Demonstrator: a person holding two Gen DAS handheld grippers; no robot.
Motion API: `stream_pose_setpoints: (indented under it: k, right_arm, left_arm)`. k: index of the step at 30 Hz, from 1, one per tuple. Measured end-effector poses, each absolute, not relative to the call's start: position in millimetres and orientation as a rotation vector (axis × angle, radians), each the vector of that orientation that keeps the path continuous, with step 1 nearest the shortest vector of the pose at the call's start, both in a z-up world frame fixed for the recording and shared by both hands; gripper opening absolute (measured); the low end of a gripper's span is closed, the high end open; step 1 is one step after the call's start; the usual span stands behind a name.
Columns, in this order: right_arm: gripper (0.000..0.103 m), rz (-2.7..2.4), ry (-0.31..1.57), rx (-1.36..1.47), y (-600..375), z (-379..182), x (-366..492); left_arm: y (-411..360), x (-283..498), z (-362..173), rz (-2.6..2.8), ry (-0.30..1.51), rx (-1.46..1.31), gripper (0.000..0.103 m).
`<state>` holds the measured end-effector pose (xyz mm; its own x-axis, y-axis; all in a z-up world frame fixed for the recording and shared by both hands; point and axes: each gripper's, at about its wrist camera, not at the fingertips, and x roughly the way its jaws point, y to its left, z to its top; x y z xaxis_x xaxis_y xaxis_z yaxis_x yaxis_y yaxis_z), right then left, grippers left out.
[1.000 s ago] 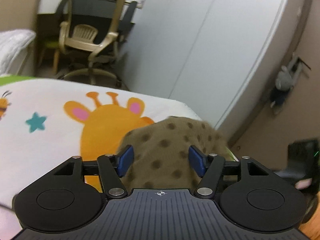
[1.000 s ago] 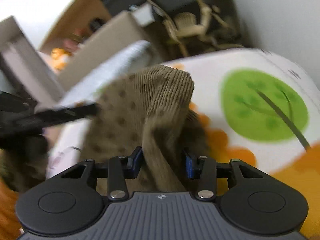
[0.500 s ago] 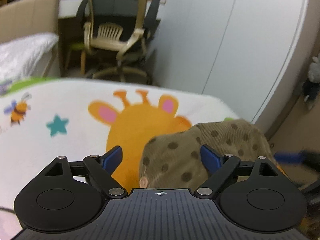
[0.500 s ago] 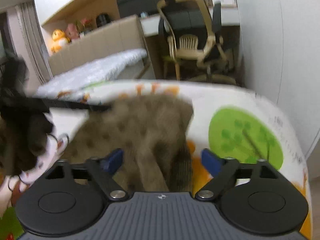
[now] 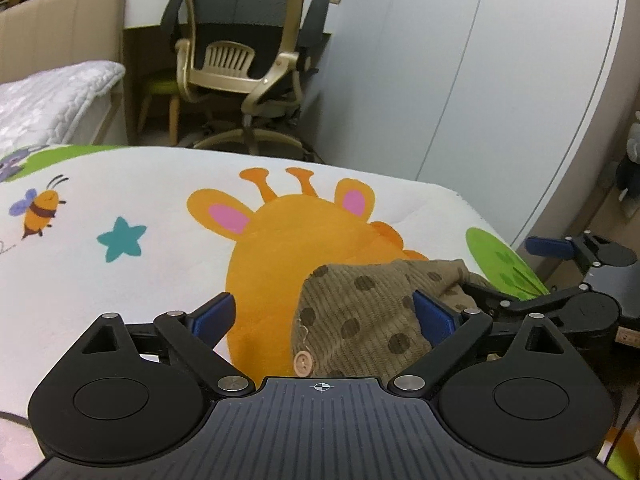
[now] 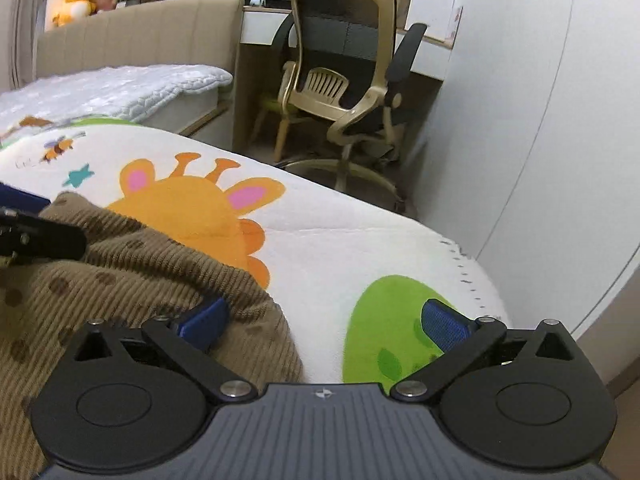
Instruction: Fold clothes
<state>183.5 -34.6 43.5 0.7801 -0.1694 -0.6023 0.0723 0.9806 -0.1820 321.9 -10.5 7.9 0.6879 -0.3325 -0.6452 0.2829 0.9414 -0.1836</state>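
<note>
A brown corduroy garment (image 5: 360, 320) with dark dots and a pale button (image 5: 303, 362) lies crumpled on the cartoon bed cover (image 5: 120, 280). My left gripper (image 5: 322, 314) hovers over its left edge. The jaws are opening, with cloth between them near the right pad, and neither pad presses on it. In the right wrist view the garment (image 6: 140, 280) fills the lower left. My right gripper (image 6: 324, 322) is also opening; its left pad sits over the cloth's edge and its right pad over the green patch. One finger (image 6: 44, 236) of the left gripper shows at the left.
The cover's far edge drops to the floor in front of an office chair (image 5: 244, 60) and a white wardrobe wall (image 5: 440, 80). A second bed with a white quilt (image 5: 48, 100) stands at the left. The bed's right edge (image 6: 472, 264) is close to the right gripper.
Both grippers have opened wide and let go of the garment, which now lies lower on the cover. The right gripper has rolled level and swung toward the bed's right side.
</note>
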Motion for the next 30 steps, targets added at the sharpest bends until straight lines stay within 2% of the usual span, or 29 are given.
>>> stream_pose_setpoints:
  k: [9, 16, 18, 22, 30]
  right_arm:
    - [0.103, 0.052, 0.577, -0.173, 0.1, 66.0, 108.4]
    - [0.103, 0.059, 0.612, -0.215, 21.6, 46.9, 101.3]
    - [0.103, 0.061, 0.616, -0.216, 22.2, 47.8, 102.0]
    - [0.103, 0.053, 0.609, -0.224, 24.2, 47.5, 99.5]
    - [0.103, 0.068, 0.55, -0.258, 27.2, 64.3, 86.4]
  left_arm:
    - [-3.6, 320.2, 8.3, -0.359, 0.723, -0.112, 0.099]
    - [-6.6, 296.0, 49.7, -0.425, 0.596, -0.129, 0.097]
    - [-6.2, 292.5, 56.3, -0.536, 0.591, -0.208, 0.097]
    - [-14.1, 302.8, 41.2, -0.667, 0.702, -0.356, 0.097]
    - [-14.9, 314.8, 20.8, -0.647, 0.726, -0.366, 0.097]
